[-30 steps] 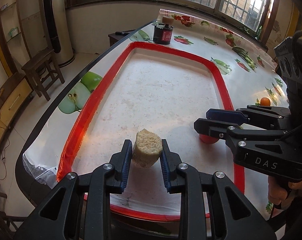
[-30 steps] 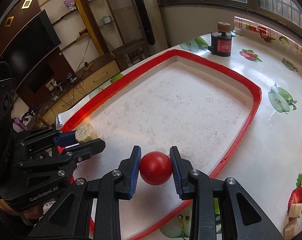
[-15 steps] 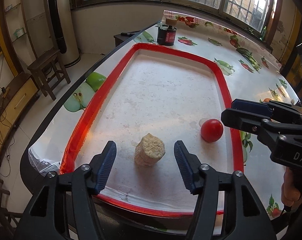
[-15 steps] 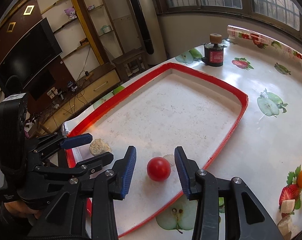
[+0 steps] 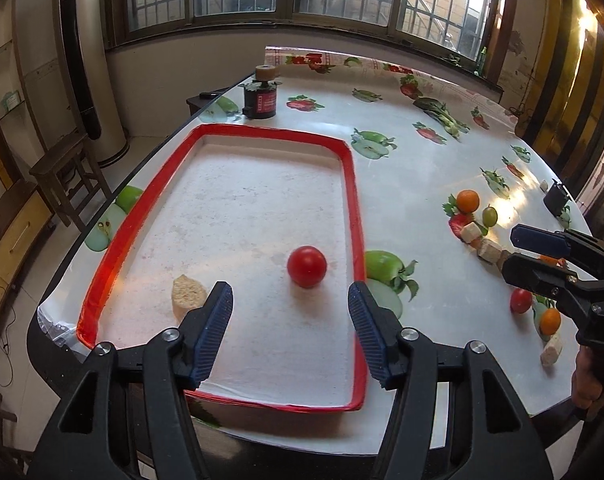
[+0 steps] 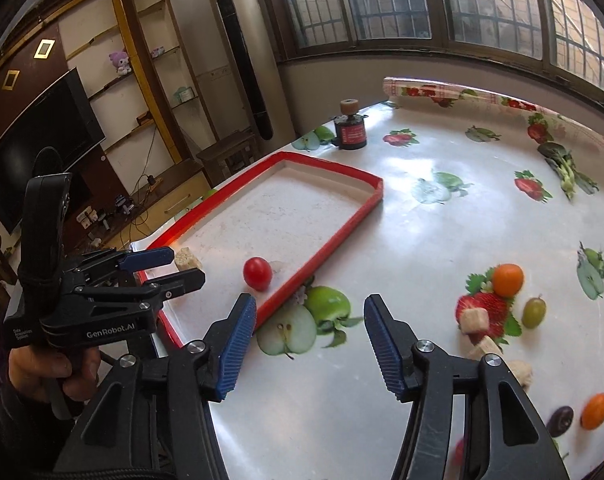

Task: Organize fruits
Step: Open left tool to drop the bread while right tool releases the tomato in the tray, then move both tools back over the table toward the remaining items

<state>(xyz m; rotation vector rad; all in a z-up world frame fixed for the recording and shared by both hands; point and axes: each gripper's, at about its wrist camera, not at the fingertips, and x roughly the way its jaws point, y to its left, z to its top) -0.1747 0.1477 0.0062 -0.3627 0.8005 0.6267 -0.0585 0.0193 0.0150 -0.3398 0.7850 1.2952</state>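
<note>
A red-rimmed tray (image 5: 352, 208) (image 6: 326, 256) holds a red tomato (image 5: 306, 266) (image 6: 257, 273) and a beige chunk (image 5: 188, 294) (image 6: 184, 257) near its front. My left gripper (image 5: 290, 320) (image 6: 184, 266) hangs open above the tray's near end, touching neither. My right gripper (image 6: 310, 304) (image 5: 516, 250) is over the tablecloth right of the tray, its jaws opening with nothing between them. Loose fruit lies at the right: an orange (image 5: 467, 201) (image 6: 507, 279), a green grape (image 5: 489, 216) (image 6: 534, 312), beige cubes (image 5: 472, 233) (image 6: 475, 320), a small tomato (image 5: 521, 300).
A black jar with a red label (image 5: 260, 98) (image 6: 350, 132) stands beyond the tray's far end. The table edge runs close along the tray's left side, with a wooden stool (image 5: 70, 176) below. A dark grape (image 6: 560, 420) and another orange (image 6: 596, 411) lie at the near right.
The left gripper let go of the beige chunk and the right let go of the tomato; both pieces now lie in the tray. Both grippers pulled back and up, the right swinging rightward.
</note>
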